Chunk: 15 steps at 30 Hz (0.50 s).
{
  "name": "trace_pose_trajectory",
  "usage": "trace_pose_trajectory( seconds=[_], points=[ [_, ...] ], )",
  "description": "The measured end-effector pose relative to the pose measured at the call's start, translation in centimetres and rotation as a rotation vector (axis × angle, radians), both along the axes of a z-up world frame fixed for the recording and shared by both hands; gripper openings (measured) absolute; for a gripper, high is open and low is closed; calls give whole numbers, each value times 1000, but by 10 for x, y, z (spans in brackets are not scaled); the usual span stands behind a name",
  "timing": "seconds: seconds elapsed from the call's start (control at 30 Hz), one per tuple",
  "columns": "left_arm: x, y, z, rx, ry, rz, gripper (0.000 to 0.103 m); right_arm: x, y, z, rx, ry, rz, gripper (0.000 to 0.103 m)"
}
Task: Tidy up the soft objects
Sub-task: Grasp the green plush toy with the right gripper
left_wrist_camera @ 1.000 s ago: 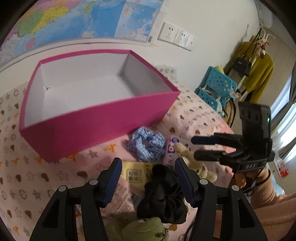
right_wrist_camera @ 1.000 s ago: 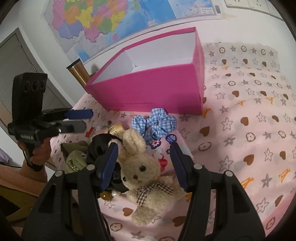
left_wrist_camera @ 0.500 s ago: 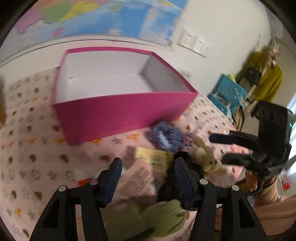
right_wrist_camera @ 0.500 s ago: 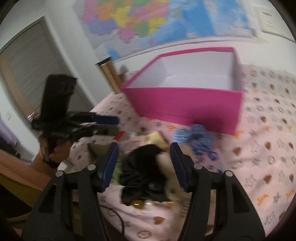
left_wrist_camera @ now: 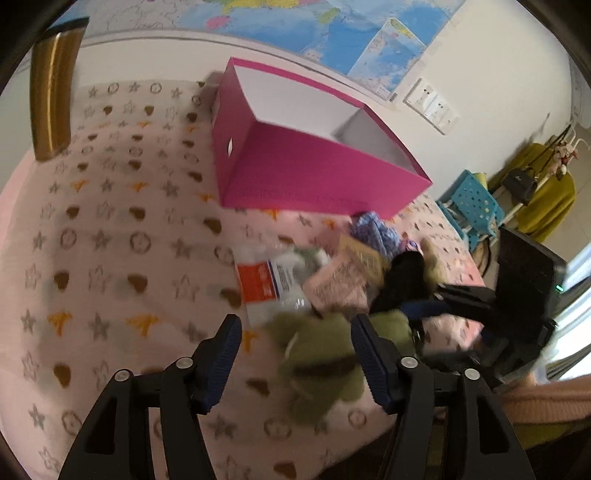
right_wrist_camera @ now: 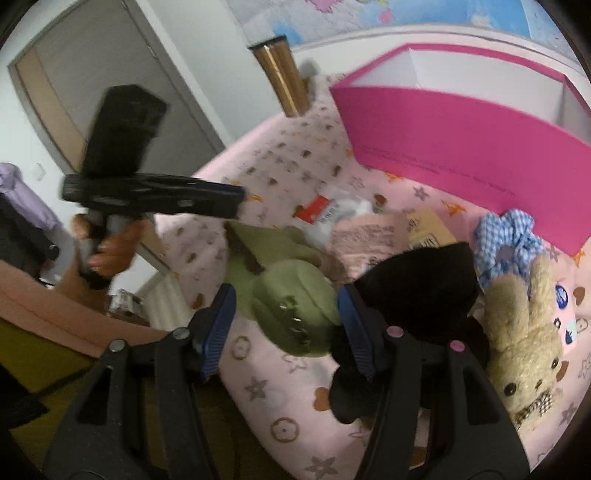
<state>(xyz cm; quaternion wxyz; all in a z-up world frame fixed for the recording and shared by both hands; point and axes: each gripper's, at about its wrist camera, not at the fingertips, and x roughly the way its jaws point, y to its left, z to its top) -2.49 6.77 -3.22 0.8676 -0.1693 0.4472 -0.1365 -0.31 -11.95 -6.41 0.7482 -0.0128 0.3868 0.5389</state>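
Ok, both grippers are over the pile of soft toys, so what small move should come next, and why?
Probably lower the right gripper onto the green plush and close. The plush lies between its open fingers, nothing is gripped yet, and the pink box behind stands empty. The left gripper, also open and empty, hovers over the same plush, so it should likely hold back.

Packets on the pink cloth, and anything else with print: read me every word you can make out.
Nothing reads clearly.
Red-and-white packet: print blurred.
Pink packet: lines too small.
Yellow label: characters too blurred.
Wall map: labels unreadable.
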Motion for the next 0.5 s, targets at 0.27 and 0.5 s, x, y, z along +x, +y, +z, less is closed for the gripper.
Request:
trace_pose_trajectory(
  seconds=[0.27,0.5],
  points=[
    [-10,-17,-29,-62,64,-86,60,2,10,-10,-7,-11,-15,55],
    [-12,-29,-18,-57,21,-115,59,-9,6,10,17,-70,-6,53]
  ],
)
